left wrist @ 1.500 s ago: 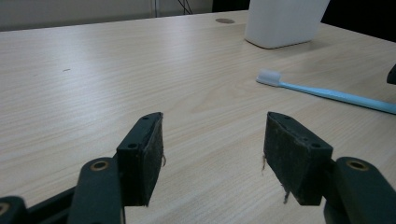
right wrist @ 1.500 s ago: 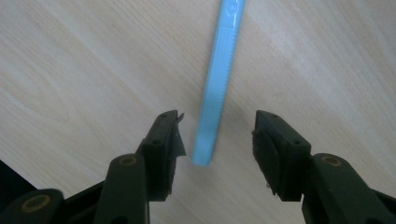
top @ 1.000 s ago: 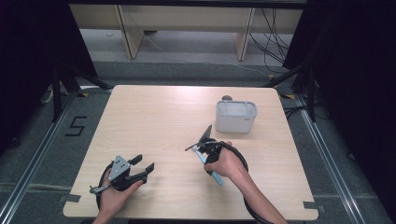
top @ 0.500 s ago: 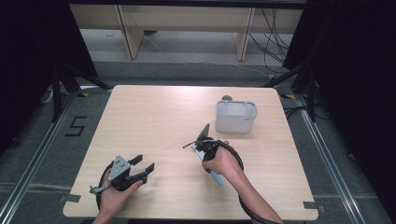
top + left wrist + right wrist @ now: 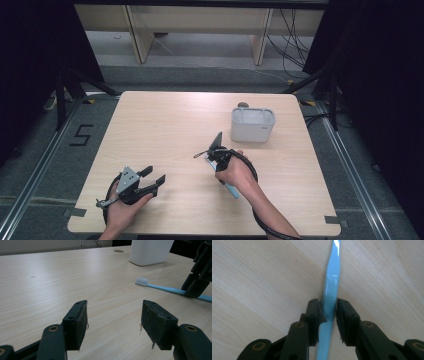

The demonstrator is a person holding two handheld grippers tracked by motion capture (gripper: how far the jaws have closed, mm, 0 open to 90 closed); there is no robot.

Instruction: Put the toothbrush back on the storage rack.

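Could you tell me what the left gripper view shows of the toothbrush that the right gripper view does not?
The left gripper view shows the toothbrush's white head lying on the table, the white container beyond it, and the left gripper with its jaws wide apart and nothing between them. The right gripper view shows close up how the right gripper, whose jaws have just been closing, clamps the handle. Both views show the light blue toothbrush flat on the wooden table with the right gripper at its handle.
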